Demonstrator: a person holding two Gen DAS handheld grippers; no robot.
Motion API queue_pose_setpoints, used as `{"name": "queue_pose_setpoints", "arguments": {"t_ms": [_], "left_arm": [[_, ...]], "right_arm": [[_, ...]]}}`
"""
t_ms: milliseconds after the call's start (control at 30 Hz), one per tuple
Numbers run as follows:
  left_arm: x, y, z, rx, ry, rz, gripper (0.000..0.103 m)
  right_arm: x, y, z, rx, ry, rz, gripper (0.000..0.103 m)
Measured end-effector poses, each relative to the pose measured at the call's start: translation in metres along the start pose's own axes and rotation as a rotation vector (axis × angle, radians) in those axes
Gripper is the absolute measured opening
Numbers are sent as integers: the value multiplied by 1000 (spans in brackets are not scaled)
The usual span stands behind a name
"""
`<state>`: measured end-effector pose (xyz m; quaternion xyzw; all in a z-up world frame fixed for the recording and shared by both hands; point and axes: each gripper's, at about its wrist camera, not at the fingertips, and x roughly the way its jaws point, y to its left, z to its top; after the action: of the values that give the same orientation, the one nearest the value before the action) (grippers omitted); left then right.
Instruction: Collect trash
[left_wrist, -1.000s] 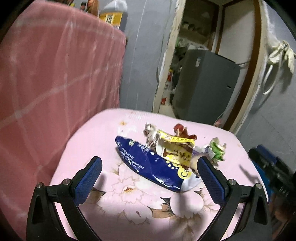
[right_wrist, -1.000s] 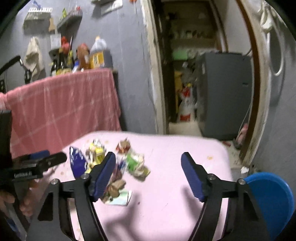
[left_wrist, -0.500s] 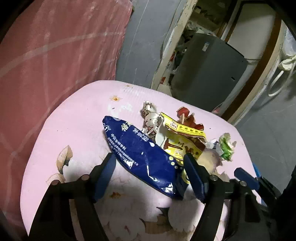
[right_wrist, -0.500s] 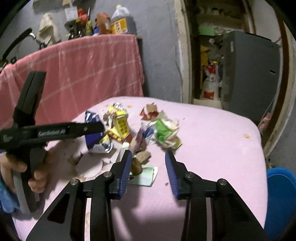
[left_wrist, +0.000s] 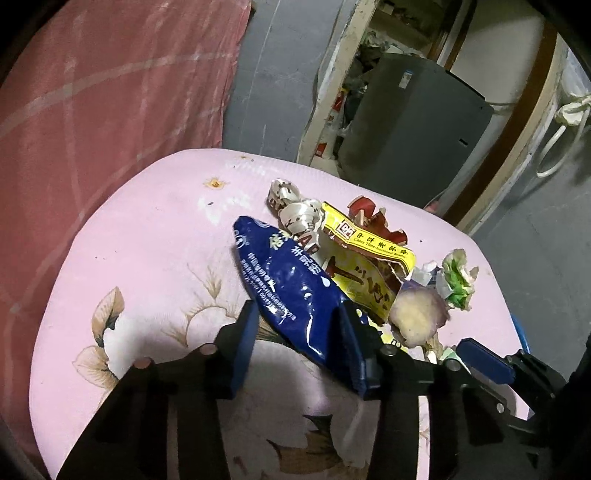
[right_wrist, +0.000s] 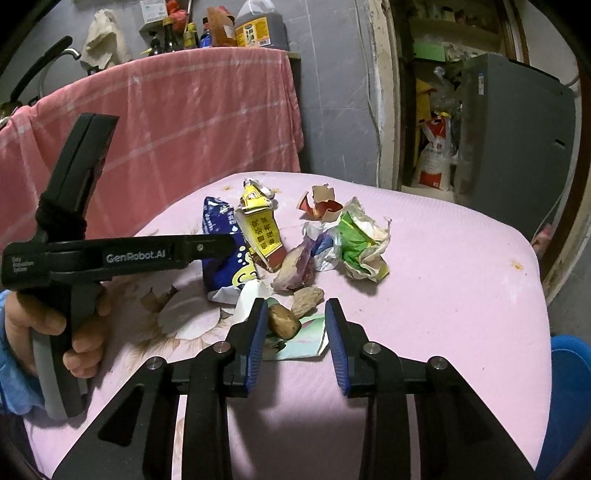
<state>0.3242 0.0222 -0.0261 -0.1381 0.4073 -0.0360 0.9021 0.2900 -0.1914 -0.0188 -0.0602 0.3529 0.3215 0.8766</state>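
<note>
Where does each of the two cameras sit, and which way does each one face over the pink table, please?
Left wrist: on the left gripper, looking down along it at the blue wrapper between its closing jaws; the right gripper's tip shows lower right.
Right wrist: on the right gripper, facing the trash pile; a brown scrap lies between its closing jaws; the left gripper and a hand show at left.
Shared: blue wrapper, yellow packet, pink table.
</note>
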Motion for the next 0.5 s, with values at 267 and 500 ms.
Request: {"name": "queue_pose_setpoints", "arguments": {"t_ms": [267, 500], "left_arm": [[10, -12, 0, 69, 16, 25, 24], [14, -16, -3, 95, 21, 18, 18]], "right_arm": [[-4, 3, -6, -24, 4, -36, 30], [-2, 3, -8, -38, 15, -32, 30]]}}
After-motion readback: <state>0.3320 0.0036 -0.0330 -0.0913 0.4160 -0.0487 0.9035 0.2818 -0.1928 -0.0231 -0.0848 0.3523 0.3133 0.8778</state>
